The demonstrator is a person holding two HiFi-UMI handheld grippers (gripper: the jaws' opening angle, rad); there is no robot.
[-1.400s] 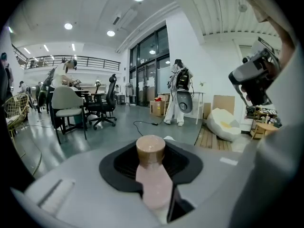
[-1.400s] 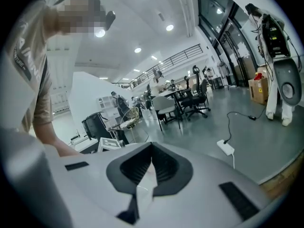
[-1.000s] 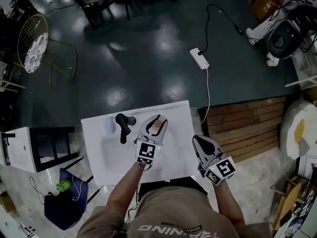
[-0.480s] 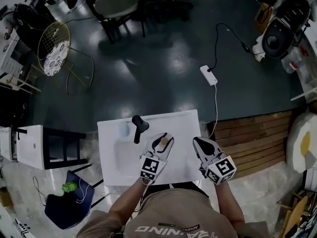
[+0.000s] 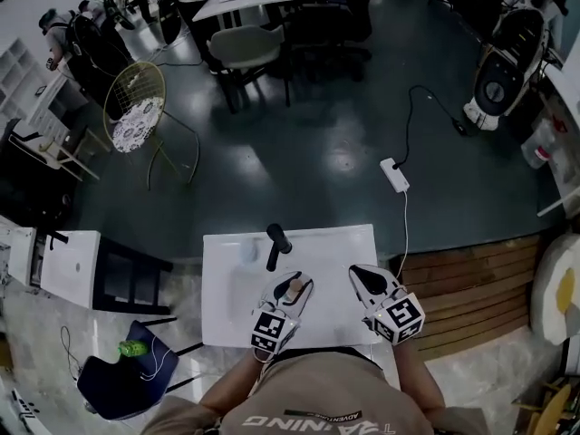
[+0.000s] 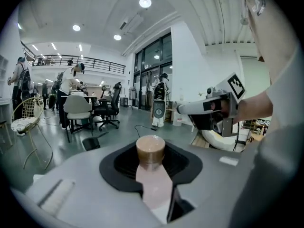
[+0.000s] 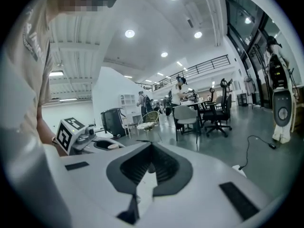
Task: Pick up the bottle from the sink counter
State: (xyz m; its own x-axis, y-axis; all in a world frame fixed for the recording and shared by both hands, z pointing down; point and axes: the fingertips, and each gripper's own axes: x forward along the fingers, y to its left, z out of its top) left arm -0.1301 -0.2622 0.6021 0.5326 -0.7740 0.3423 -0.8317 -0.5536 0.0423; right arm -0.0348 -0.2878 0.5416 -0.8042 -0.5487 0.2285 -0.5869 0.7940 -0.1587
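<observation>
Head view first: looking steeply down on a white sink counter [image 5: 227,324], with a black faucet [image 5: 275,245] up at its 12 o'clock edge. Got the left gripper [image 5: 292,286] out over the counter, bare forearm [image 5: 237,362] coming in from 6 o'clock and aimed roughly at 1 o'clock. Clamped in there: the bottle [image 5: 293,291], sitting near the faucet at about 5 o'clock from it. Can't tell from up here whether it's touching the counter or clear of it. Over at 3 o'clock from that, holding the right gripper [image 5: 362,277] above the counter's right part, tilted toward 11 o'clock.

Left gripper view: staring level across the room rather than down. Gripping a pale pinkish bottle with its brown cap [image 6: 150,149] pointing straight away at 12 o'clock. Dark pads [image 6: 187,163] spread fairly wide and pressed against both sides of it. Also catching the right gripper off at 2 o'clock, well apart and held about level.

Right gripper view: aimed level too. Pinched fully together, with nothing in between. Spotting the left gripper down at 9 o'clock, marker cube [image 7: 69,131] on the near end.
</observation>
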